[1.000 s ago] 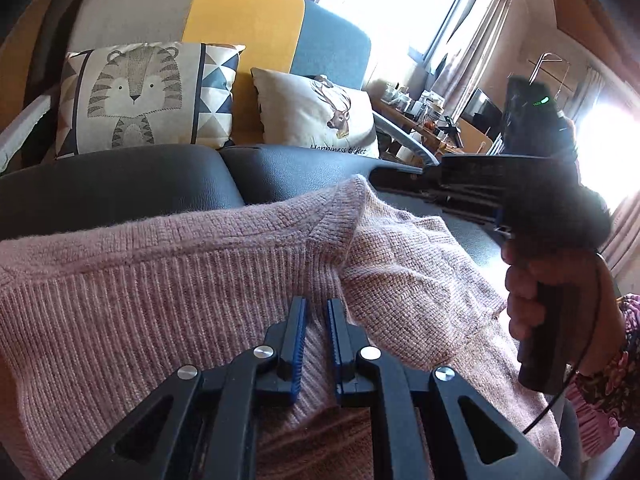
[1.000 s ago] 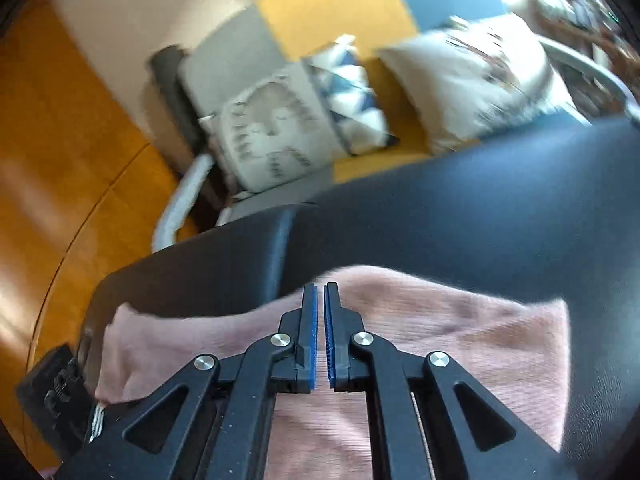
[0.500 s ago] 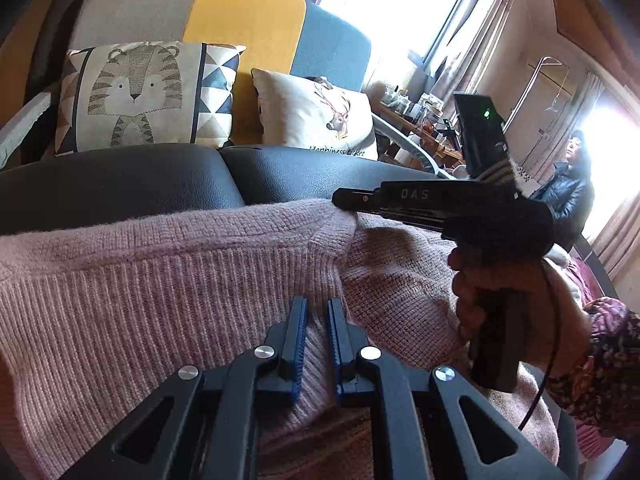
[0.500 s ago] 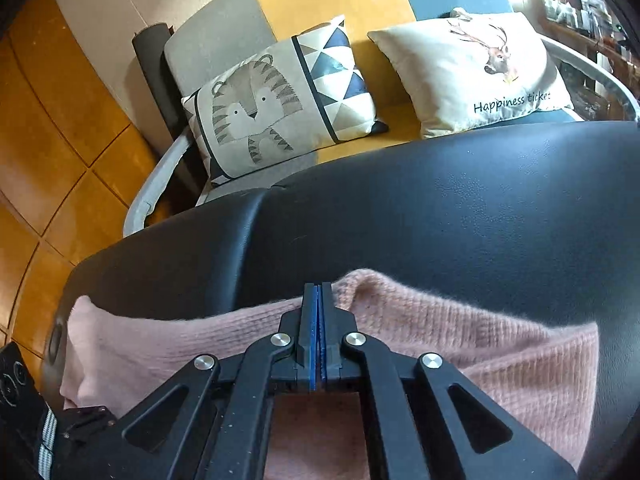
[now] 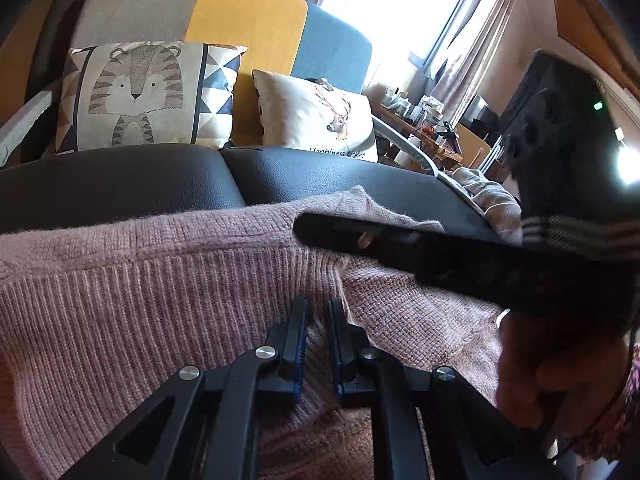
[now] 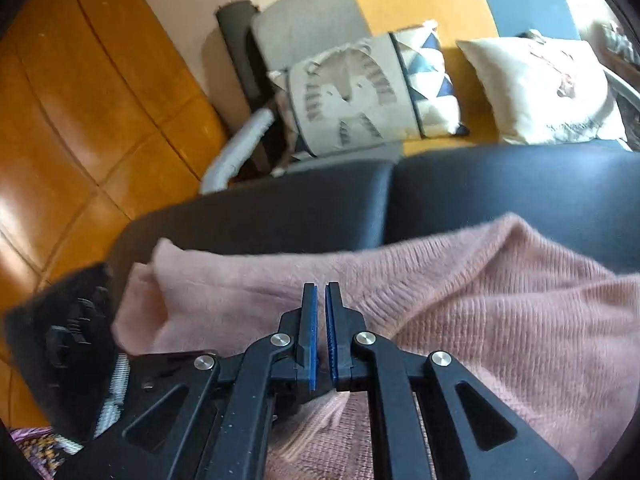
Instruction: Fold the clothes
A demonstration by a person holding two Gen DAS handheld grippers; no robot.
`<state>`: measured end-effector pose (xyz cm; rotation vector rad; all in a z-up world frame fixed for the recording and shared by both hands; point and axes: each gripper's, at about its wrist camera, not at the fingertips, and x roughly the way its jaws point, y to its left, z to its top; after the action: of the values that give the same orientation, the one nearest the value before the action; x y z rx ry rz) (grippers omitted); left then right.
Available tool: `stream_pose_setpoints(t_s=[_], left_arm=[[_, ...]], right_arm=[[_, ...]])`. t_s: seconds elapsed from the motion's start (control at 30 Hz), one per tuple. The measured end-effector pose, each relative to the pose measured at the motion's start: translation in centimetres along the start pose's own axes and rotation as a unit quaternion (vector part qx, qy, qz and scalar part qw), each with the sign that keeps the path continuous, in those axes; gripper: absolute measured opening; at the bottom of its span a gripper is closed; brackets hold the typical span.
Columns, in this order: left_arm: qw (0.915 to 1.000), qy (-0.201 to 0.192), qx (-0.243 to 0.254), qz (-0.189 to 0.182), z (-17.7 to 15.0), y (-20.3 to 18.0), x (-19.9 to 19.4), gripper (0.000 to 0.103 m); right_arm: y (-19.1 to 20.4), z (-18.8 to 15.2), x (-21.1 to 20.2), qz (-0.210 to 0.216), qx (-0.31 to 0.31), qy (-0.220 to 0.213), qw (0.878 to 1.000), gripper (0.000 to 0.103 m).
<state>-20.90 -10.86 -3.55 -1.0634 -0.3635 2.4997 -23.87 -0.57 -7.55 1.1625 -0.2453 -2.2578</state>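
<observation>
A pink knitted sweater lies on a black leather cushion; it also shows in the right wrist view. My left gripper is shut on a bunched fold of the sweater's ribbed part, with knit pinched between its blue pads. My right gripper hovers just over the sweater, its jaws a narrow gap apart with nothing between them. In the left wrist view the right gripper's body reaches across the sweater from the right.
Behind the cushion stands a grey, yellow and blue sofa with a tiger pillow and a deer pillow. Orange floor lies left. A cluttered table stands by the window.
My right gripper, closed half a second ago, has opened slightly and swung left and nearer over the sweater. My left gripper has kept its hold and place.
</observation>
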Motion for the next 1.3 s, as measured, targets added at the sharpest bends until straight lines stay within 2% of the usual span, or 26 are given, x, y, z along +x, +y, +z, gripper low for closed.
stream_pose_setpoints(t_s=[0.07, 0.13, 0.23, 0.37, 0.5, 0.67, 0.8, 0.87, 0.9, 0.97, 1.03, 1.07, 1.2, 1.3], left_arm=[[1.0000, -0.001, -0.001, 0.000, 0.0, 0.0, -0.1, 0.011], [1.0000, -0.004, -0.002, -0.001, 0.0, 0.0, -0.2, 0.011], [0.9998, -0.013, -0.010, 0.008, -0.2, 0.2, -1.1, 0.011], [0.9969, -0.034, -0.054, 0.046, -0.9, 2.6, -3.8, 0.012], [0.9903, -0.054, -0.097, 0.084, -1.7, 5.0, -6.5, 0.012], [0.9896, -0.047, -0.090, 0.102, -2.9, 5.9, -7.1, 0.012], [0.9896, -0.052, -0.100, 0.090, -3.4, 6.4, -7.0, 0.012], [0.9894, -0.055, -0.108, 0.079, -3.6, 6.9, -7.1, 0.012], [0.9892, -0.056, -0.114, 0.073, -3.6, 7.2, -7.1, 0.012], [0.9889, -0.059, -0.121, 0.064, -3.6, 7.5, -7.0, 0.012], [0.9886, -0.060, -0.124, 0.060, -3.6, 7.7, -7.0, 0.012], [0.9886, -0.060, -0.124, 0.059, -3.6, 7.7, -7.0, 0.012], [0.9880, -0.063, -0.131, 0.053, -3.8, 7.9, -7.1, 0.012], [0.9875, -0.065, -0.135, 0.050, -3.9, 7.9, -7.1, 0.011]], right_arm=[[-1.5, -0.6, 1.0, -0.011, 0.038, 0.010, 0.999, 0.004], [-2.9, -1.2, 1.4, 0.011, 0.067, 0.002, 0.998, 0.000], [-3.2, -1.7, 1.6, 0.017, 0.068, -0.010, 0.997, 0.000], [-3.2, -1.9, 1.8, 0.024, 0.076, -0.015, 0.997, 0.000], [-3.2, -1.7, 1.9, 0.020, 0.073, -0.018, 0.997, 0.000], [-2.5, -1.7, 1.8, -0.002, 0.056, -0.016, 0.998, 0.000], [-0.7, -1.2, 1.6, -0.052, 0.014, -0.001, 0.999, 0.000], [1.8, -0.6, 0.4, -0.061, -0.015, -0.012, 0.998, 0.008], [3.0, -0.3, -0.1, -0.066, -0.030, -0.018, 0.997, 0.008], [6.0, 0.2, -0.9, -0.014, -0.057, -0.019, 0.998, 0.010], [9.3, 0.7, -0.3, 0.001, -0.110, 0.008, 0.994, 0.010], [9.9, 0.5, 0.3, 0.000, -0.115, 0.015, 0.993, 0.010], [10.2, -0.6, 2.9, -0.006, -0.101, 0.039, 0.994, 0.010], [8.4, -1.5, 3.4, 0.020, -0.058, 0.021, 0.998, 0.007]])
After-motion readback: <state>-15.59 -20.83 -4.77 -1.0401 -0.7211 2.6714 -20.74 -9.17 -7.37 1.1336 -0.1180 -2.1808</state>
